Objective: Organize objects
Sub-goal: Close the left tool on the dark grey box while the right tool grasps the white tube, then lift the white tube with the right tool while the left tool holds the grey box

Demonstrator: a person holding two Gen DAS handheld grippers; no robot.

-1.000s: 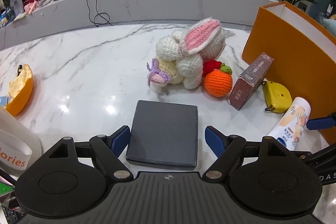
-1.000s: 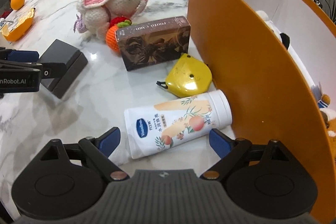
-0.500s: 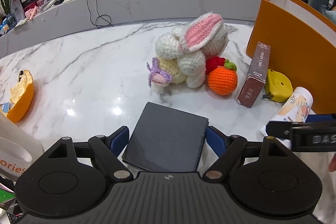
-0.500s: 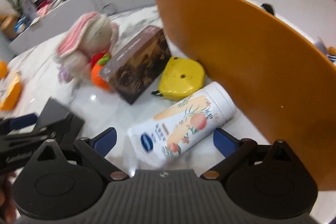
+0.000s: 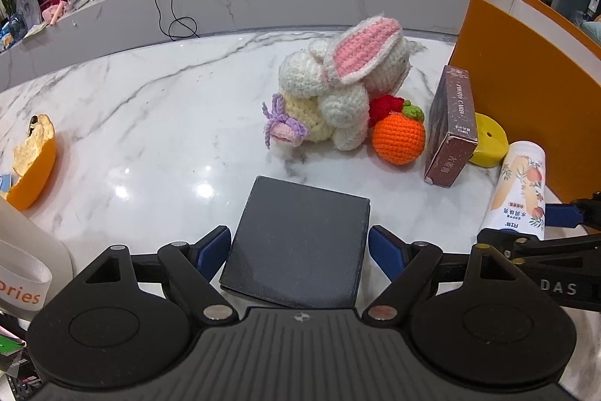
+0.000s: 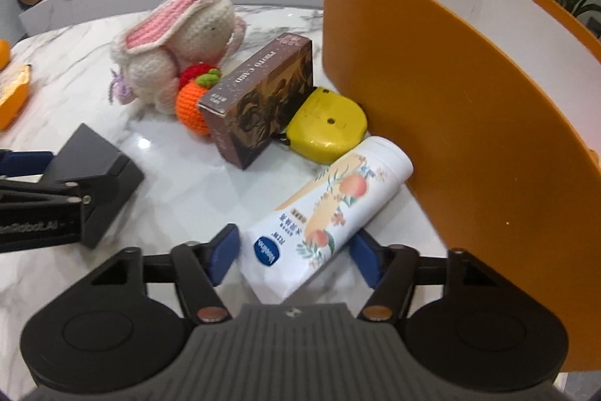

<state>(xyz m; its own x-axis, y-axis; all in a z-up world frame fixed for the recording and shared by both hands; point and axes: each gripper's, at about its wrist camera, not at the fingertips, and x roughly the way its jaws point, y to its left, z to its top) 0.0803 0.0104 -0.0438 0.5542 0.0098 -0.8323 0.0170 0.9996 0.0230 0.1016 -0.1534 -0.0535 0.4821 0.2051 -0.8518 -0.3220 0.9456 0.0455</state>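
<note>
A flat black box (image 5: 300, 239) lies on the marble table between the jaws of my left gripper (image 5: 299, 250); the blue pads stand close to its sides with small gaps. The black box also shows in the right wrist view (image 6: 97, 171). A white bottle with a peach print (image 6: 326, 213) lies on its side between the jaws of my right gripper (image 6: 296, 260), which have narrowed around it but show a gap. The bottle also shows in the left wrist view (image 5: 520, 186).
A crochet rabbit (image 5: 338, 93), a crochet orange (image 5: 399, 138), a brown card box (image 5: 450, 126) and a yellow tape measure (image 6: 326, 126) lie beside a tall orange box (image 6: 450, 93). An orange peel (image 5: 33, 160) and a white bag (image 5: 22, 273) are at the left.
Both grippers moved forward. The left one now straddles the black box. The right one closed in around the bottle.
</note>
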